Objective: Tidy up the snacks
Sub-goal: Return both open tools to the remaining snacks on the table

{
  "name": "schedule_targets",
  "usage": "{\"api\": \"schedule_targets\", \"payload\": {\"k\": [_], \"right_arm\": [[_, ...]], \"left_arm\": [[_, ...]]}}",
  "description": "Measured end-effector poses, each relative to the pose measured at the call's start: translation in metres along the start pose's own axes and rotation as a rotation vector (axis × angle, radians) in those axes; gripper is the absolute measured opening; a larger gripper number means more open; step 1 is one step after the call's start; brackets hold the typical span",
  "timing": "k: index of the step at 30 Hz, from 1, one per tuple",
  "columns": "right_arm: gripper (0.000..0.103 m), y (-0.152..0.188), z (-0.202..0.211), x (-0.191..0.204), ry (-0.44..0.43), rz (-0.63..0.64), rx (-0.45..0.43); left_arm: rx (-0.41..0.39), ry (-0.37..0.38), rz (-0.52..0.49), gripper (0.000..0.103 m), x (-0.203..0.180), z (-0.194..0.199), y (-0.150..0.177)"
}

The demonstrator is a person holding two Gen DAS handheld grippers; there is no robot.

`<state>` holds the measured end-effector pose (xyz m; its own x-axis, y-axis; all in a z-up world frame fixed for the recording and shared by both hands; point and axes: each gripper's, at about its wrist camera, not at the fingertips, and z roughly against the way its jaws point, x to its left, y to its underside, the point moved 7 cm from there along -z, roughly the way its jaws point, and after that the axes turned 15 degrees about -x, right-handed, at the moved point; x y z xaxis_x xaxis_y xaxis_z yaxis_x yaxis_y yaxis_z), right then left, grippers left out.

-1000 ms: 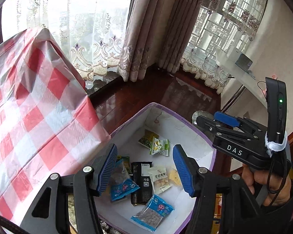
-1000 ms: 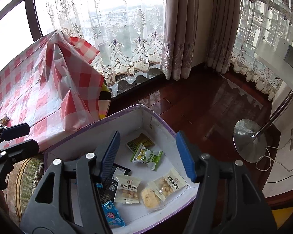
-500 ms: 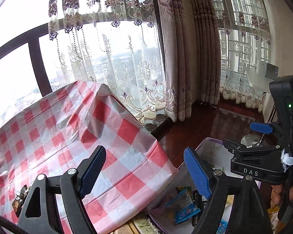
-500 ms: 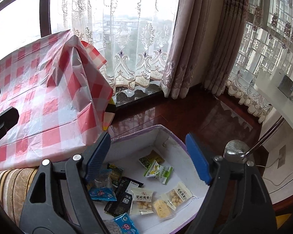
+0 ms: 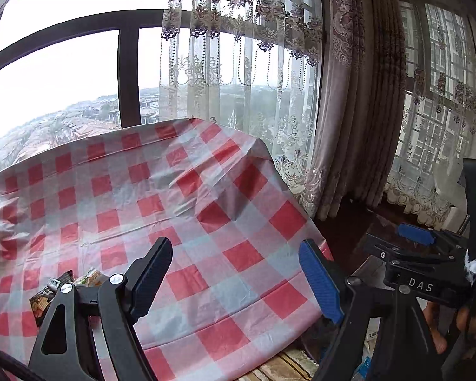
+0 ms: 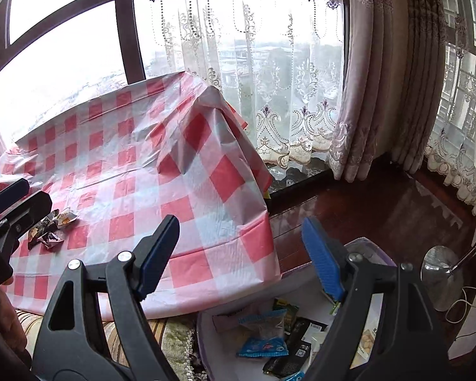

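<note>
Right wrist view: both grippers' fingers (image 6: 322,258) spread, empty; snack packets (image 6: 52,227) lie well left on tablecloth (image 6: 161,171).

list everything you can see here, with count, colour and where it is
tablecloth: one, red and white check, draped over the table by the window
snack packets on table: a small cluster, dark and white, near the cloth's left edge
storage box: one, white with purple rim, on the floor beside the table
snack packets in box: several, blue, black, green and white
curtains: lace sheers and mauve drapes along the windows
stand base: one, silver, on the dark wood floor at right
left tool: one, black with blue pads, open, empty
right tool: one, same colours, open, empty
</note>
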<state>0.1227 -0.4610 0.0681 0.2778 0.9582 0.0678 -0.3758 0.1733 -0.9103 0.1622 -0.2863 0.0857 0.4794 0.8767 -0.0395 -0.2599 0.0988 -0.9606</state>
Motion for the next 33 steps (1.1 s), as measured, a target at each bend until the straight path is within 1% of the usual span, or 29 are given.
{"api": "schedule_targets", "payload": {"k": [1,3,7,10,17,20,23,27,30,31,33], "right_arm": [[0.082,-0.001,-0.001,0.007,-0.021,0.002,-0.003],[0.082,-0.004,-0.004,0.021,-0.041,0.006,-0.009],[0.082,-0.005,-0.014,0.050,-0.104,0.002,0.012],[0.082,-0.007,-0.021,0.074,-0.151,0.016,0.022],[0.082,-0.016,-0.039,0.121,-0.195,0.028,0.016],[0.082,-0.015,-0.048,0.143,-0.231,0.042,0.031],[0.082,-0.013,-0.057,0.163,-0.257,0.047,0.040],[0.082,-0.009,-0.069,0.185,-0.281,0.055,0.058],[0.082,-0.005,-0.077,0.202,-0.304,0.072,0.073],[0.082,-0.003,-0.080,0.209,-0.322,0.077,0.078],[0.082,0.002,-0.086,0.226,-0.353,0.097,0.087]], "left_arm": [[-0.001,-0.020,0.009,0.083,0.008,0.002,0.000],[0.001,-0.035,0.035,0.083,0.025,0.003,0.002],[0.012,-0.073,0.086,0.083,0.061,0.006,0.008],[0.017,-0.120,0.093,0.083,0.090,0.008,0.011],[0.017,-0.226,0.169,0.083,0.170,0.017,0.010],[0.020,-0.236,0.201,0.083,0.197,0.019,0.009],[0.017,-0.273,0.204,0.083,0.220,0.020,0.010],[0.029,-0.289,0.232,0.083,0.250,0.018,0.017],[0.034,-0.285,0.247,0.082,0.267,0.015,0.022],[0.037,-0.288,0.247,0.081,0.272,0.014,0.025],[0.048,-0.291,0.248,0.074,0.283,0.011,0.031]]}}
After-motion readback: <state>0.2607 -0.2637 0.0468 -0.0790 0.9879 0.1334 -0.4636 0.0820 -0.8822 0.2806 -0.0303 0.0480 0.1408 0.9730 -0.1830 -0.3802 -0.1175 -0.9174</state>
